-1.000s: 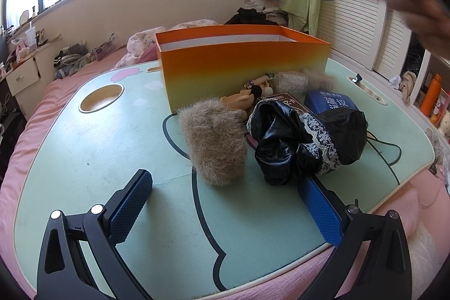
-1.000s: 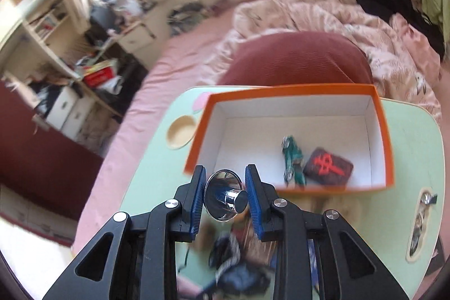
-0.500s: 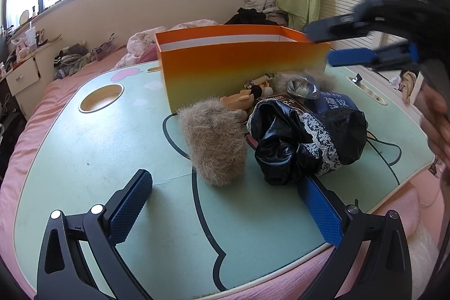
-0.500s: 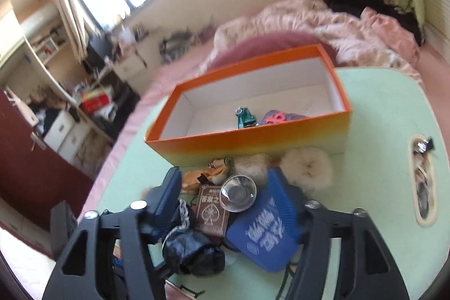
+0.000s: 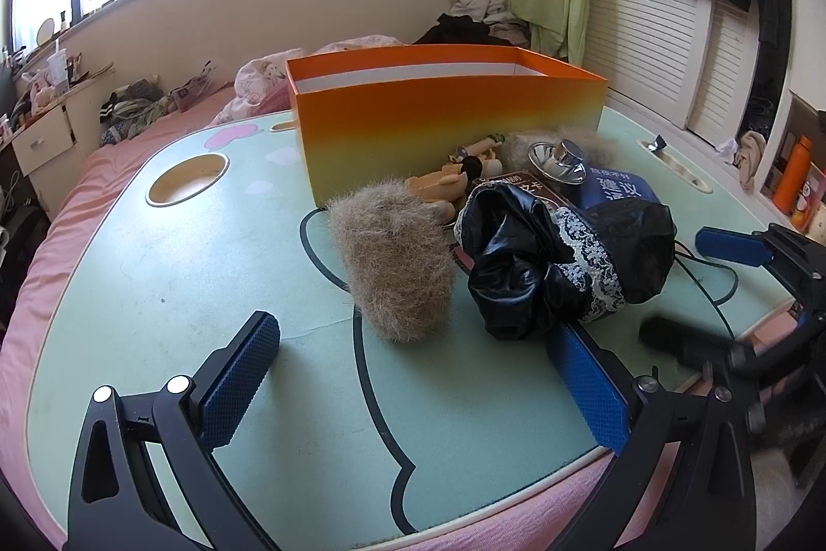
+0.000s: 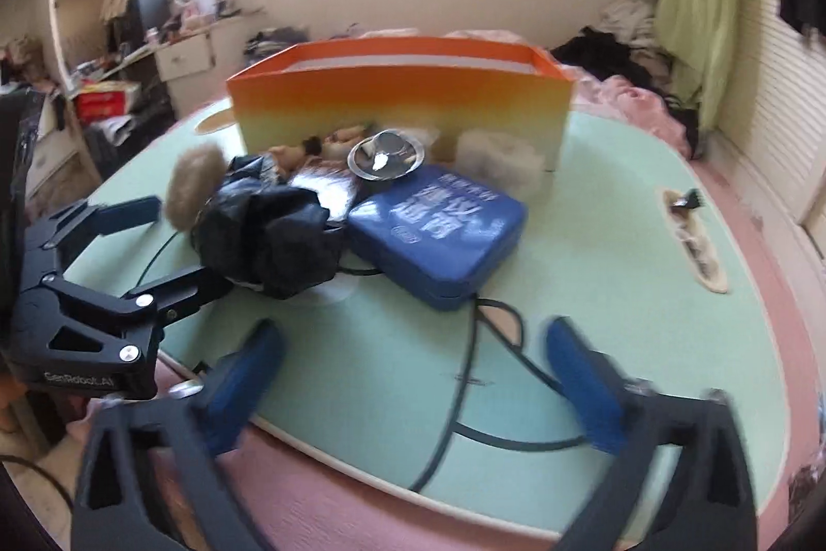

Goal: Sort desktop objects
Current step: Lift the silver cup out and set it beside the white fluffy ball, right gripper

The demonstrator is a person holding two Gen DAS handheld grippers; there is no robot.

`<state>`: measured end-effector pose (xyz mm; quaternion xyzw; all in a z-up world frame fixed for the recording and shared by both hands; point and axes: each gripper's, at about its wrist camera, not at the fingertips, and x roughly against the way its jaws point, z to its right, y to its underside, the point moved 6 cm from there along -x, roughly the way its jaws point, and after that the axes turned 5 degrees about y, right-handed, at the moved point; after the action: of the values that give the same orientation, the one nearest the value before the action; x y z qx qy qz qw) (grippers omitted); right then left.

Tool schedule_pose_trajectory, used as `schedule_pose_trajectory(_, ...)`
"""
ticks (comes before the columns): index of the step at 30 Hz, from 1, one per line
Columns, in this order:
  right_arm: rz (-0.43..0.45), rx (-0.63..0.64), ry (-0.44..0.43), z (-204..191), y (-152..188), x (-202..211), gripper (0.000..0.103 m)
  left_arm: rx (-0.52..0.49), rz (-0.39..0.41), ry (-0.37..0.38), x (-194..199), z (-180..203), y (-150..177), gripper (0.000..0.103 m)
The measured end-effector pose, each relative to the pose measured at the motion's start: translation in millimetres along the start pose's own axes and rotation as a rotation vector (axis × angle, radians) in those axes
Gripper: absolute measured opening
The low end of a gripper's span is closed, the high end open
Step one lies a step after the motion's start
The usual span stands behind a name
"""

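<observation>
An orange box (image 5: 444, 120) stands at the back of the green table (image 5: 155, 282); it also shows in the right wrist view (image 6: 397, 101). In front of it lies a pile: a tan fur piece (image 5: 392, 262), a black lace-trimmed bundle (image 5: 562, 262), a blue pouch (image 6: 439, 231), a small doll (image 5: 439, 184) and a shiny metal cup (image 6: 384, 153), which rests on the pouch and also shows in the left wrist view (image 5: 560, 161). My left gripper (image 5: 413, 375) is open and empty, near the fur piece. My right gripper (image 6: 413, 380) is open and empty, low at the table's front edge.
A round cup hole (image 5: 187, 179) sits in the table at the left. A slot with small items (image 6: 694, 241) runs along the right side. A white fluffy ball (image 6: 501, 153) lies against the box. Pink bedding surrounds the table.
My right gripper opened and let go of the metal cup, which now rests on the pile in front of the box. The right gripper then dropped back to the table's front edge. The left has not moved.
</observation>
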<state>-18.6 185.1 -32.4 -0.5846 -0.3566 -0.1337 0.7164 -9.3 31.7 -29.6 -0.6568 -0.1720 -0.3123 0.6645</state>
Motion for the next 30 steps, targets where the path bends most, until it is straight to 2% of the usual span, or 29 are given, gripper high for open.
schedule_pose_trajectory(11, 0.004, 0.000, -0.003, -0.3, 3.0, -0.2, 0.103, 0.006, 0.001, -0.006, 0.9, -5.6, -0.2, 0.103)
schedule_pose_trajectory(15, 0.004, 0.000, -0.003, -1.1, 3.2, -0.1, 0.103, 0.047, 0.016, 0.026, 14.0, -12.0, 1.6, 0.102)
schedule_pose_trajectory(18, 0.004, 0.000, -0.002, -0.2, 3.3, -0.2, 0.103, 0.065, 0.061, 0.028, 35.2, -18.3, -3.1, 0.097)
schedule_pose_trajectory(20, 0.004, 0.001, -0.003, 0.9, 3.3, -0.3, 0.103, 0.053, 0.076, 0.022, 49.3, -20.3, -14.0, 0.091)
schedule_pose_trajectory(22, 0.004, 0.000, -0.003, 0.6, 3.7, -0.1, 0.103, 0.048, 0.081, 0.048, 56.7, -19.2, -28.1, 0.076)
schedule_pose_trajectory(25, 0.004, 0.000, -0.004, 1.1, 3.3, -0.3, 0.103, 0.051, 0.079, 0.137, 59.6, -12.8, -60.3, 0.076)
schedule_pose_trajectory(27, 0.004, 0.001, -0.004, 1.3, 3.4, -0.2, 0.103, 0.051, 0.045, 0.178, 51.0, -6.6, -82.1, 0.076)
schedule_pose_trajectory(30, 0.004, 0.001, -0.004, 1.3, 3.6, -0.2, 0.103, 0.097, -0.058, 0.231, 19.7, 0.5, -112.6, 0.076)
